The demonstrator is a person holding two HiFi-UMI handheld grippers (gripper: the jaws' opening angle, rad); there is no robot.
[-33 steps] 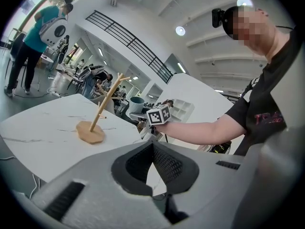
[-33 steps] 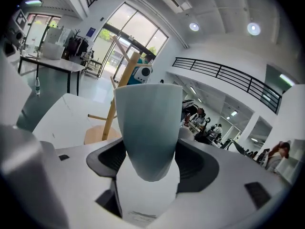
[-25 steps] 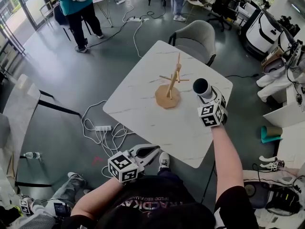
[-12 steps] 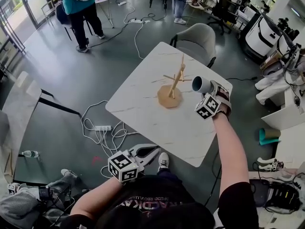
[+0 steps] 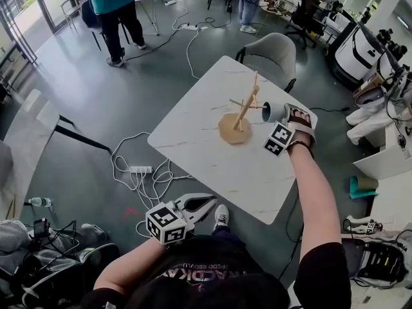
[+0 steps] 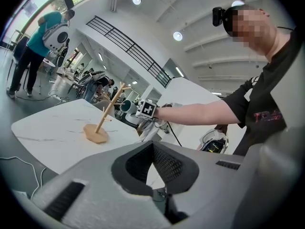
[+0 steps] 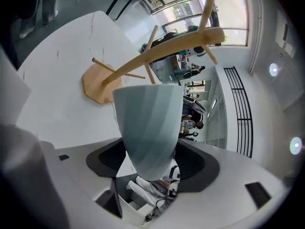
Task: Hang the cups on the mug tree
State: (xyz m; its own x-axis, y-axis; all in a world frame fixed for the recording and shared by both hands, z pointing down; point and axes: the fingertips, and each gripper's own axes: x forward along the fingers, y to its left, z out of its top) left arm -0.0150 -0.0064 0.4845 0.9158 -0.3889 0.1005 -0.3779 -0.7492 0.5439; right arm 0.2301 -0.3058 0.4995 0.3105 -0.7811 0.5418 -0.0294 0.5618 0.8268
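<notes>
Cup [image 5: 273, 112] has tipped onto its side and closed in on the mug tree [image 5: 242, 113], its mouth now just beside a peg. The right tongs [image 5: 283, 118] are clamped on it. Hanging looks close, though no cup hangs yet. Left tongs [image 5: 197, 205], tips together on nothing, wait well apart from the tree, off the surface [image 5: 212, 156].

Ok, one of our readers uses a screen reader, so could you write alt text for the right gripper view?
The right gripper holds a pale blue cup between its jaws, lifted right up beside the wooden mug tree. The tree stands on a white marble table.
</notes>
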